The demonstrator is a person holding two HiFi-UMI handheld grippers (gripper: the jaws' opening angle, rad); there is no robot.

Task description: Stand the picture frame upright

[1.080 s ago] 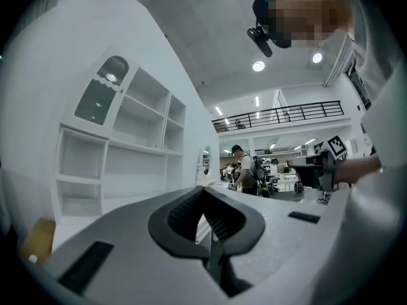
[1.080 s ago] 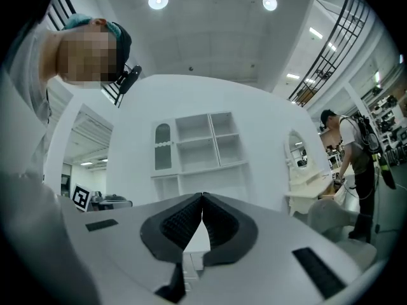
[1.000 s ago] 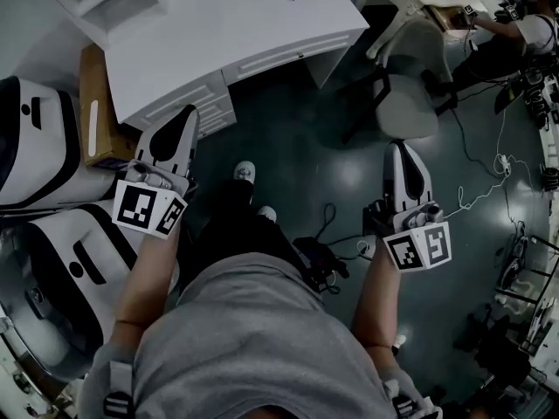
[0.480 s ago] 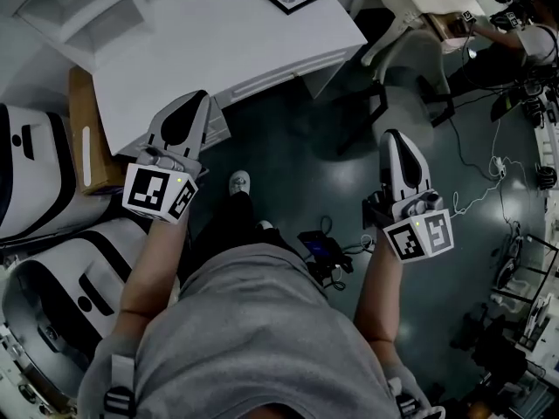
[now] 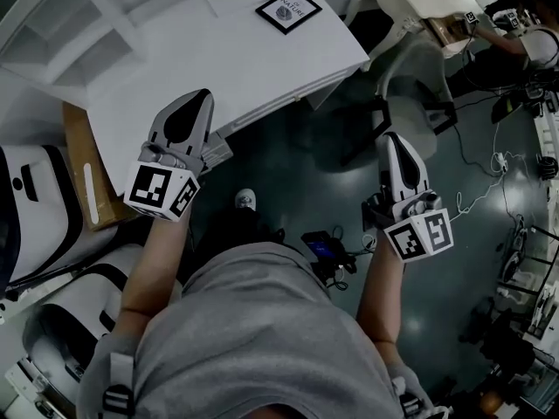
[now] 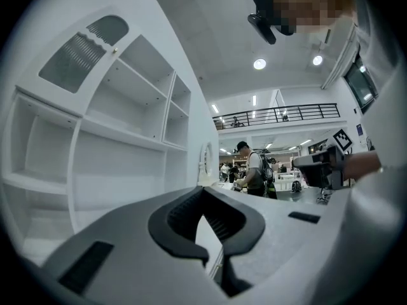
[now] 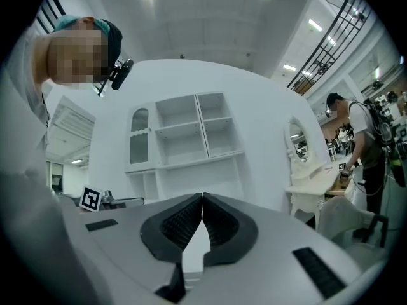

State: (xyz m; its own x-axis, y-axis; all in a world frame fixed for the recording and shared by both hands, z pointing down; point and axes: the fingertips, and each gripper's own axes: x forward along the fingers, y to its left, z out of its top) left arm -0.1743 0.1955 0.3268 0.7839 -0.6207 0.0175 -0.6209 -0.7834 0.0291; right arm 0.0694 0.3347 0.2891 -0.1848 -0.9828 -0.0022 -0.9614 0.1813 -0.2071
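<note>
Fingers on the left gripper (image 6: 203,192) are pressed shut, their ribbed pads meeting at the tips, and nothing is held between them. The right gripper (image 7: 202,197) has its fingers closed the same way and is just as empty.

In the head view, the picture frame (image 5: 288,10) lies flat and face up on the white tabletop (image 5: 218,55), near its far right corner. It sits at about 1 o'clock from the left fingers and about 11 o'clock from the right fingers, well apart from both. The left fingers show against the tabletop's near edge, and the right fingers hang over the dark floor (image 5: 297,147), off the tabletop's right end.

The frame has a black border around a white sheet with a round dark emblem. Below the emblem the word "NATURE" can be read, but the smaller print beside it is too small to tell. Each gripper carries a cube (image 5: 159,192) with black-and-white square markers, which bear no letters.
</note>
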